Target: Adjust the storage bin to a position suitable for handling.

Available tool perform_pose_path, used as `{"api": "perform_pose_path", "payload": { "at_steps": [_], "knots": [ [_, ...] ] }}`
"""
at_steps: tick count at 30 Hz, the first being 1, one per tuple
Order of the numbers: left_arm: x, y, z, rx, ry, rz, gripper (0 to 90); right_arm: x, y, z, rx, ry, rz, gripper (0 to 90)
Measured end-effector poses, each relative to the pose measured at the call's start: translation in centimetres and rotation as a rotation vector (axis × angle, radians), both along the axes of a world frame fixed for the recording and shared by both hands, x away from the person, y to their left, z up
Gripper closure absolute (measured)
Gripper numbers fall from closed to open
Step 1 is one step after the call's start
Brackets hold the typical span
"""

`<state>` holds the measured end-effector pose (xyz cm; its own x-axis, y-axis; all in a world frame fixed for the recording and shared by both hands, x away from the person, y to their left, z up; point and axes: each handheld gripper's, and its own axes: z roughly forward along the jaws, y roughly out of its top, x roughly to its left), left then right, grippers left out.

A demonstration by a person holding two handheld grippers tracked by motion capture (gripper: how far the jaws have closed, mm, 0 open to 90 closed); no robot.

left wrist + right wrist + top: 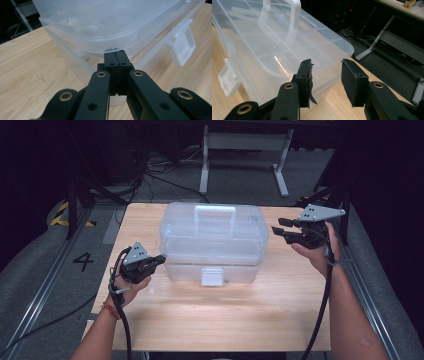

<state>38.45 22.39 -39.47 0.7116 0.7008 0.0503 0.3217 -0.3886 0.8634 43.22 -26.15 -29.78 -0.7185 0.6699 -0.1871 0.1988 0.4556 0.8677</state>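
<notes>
A clear plastic storage box (214, 240) with a white handle (215, 211) and a front latch (212, 276) stands closed on the wooden table (225, 320). My left gripper (161, 258) is shut at the box's left front corner. In the left gripper view its tips (118, 53) sit just under the lid's rim, touching the box (100, 22), with nothing between the pads. My right gripper (278, 231) hovers beside the box's right end. In the right gripper view its jaws (325, 65) stand open and empty, a little short of the box (262, 50).
A white metal stand (245, 142) and loose cables (165, 175) lie on the grey floor behind the table. A painted "4" (83, 261) marks the floor at the left. Bare tabletop stretches in front of the box.
</notes>
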Motion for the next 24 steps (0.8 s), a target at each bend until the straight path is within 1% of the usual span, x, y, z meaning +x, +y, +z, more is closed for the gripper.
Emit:
{"api": "perform_pose_path", "payload": {
  "at_steps": [2,5,7,9,11,14,15,16,20,22,24],
  "knots": [
    [0.0,0.0,0.1,-0.002,-0.002,0.001,90.0,-0.3,-0.4,-0.6,0.0,-0.001,0.001,60.6],
    [-0.1,0.0,0.2,-0.001,-0.009,0.0,90.0,-0.9,-0.9,-1.5,-0.012,0.002,-0.007,59.4],
    [-0.1,-0.1,0.3,-0.002,-0.01,0.0,90.0,-1.1,-1.0,-1.8,-0.01,0.003,-0.007,59.3],
    [-0.1,-0.1,0.3,-0.003,-0.01,-0.001,90.0,-1.3,-1.2,-2.5,-0.008,0.012,0.002,58.8],
    [-0.1,-0.1,0.5,0.003,-0.012,0.001,90.0,-1.5,-1.2,-3.2,-0.024,0.016,0.006,58.1],
    [-0.1,-0.1,0.9,0.0,-0.021,0.001,90.0,-1.7,-1.1,-4.1,-0.021,0.029,0.016,57.0],
    [-0.1,-0.2,0.9,-0.001,-0.02,0.001,90.0,-1.7,-1.1,-4.5,-0.029,0.031,0.018,56.3],
    [0.0,-0.2,1.1,0.003,-0.026,0.001,90.0,-1.7,-1.1,-4.7,-0.03,0.036,0.021,55.3],
    [0.0,-0.2,1.5,0.003,-0.027,0.002,90.0,-1.8,-0.9,-5.7,-0.036,0.051,0.037,54.2],
    [0.1,-0.2,1.6,0.016,-0.032,0.001,90.0,-1.8,-0.8,-6.2,-0.04,0.057,0.042,52.6],
    [0.1,-0.2,1.8,0.016,-0.03,0.001,90.0,-1.9,-0.6,-6.5,-0.037,0.066,0.05,51.7]
  ]
}}
